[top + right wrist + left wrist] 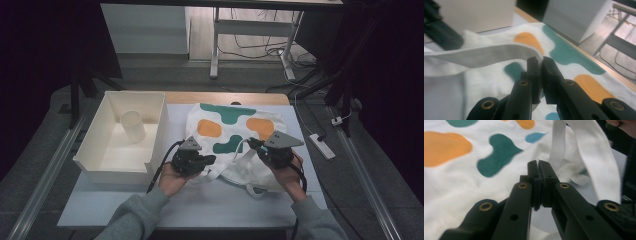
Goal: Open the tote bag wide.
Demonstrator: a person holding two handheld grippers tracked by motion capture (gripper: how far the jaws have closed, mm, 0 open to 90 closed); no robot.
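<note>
Dim room, pale table: from above, one white tote bag with green and orange blobs lies just right of one cream bin holding one cup. Two grippers work at the bag's near edge, the left gripper and the right gripper. Left gripper view: jaws clamped on a thin edge of bag fabric, two straps hanging beside. Right gripper view: jaws pinch one strap, pulled taut above the bag. Lifting both hands evenly, apart, should open the mouth without tugging.
</note>
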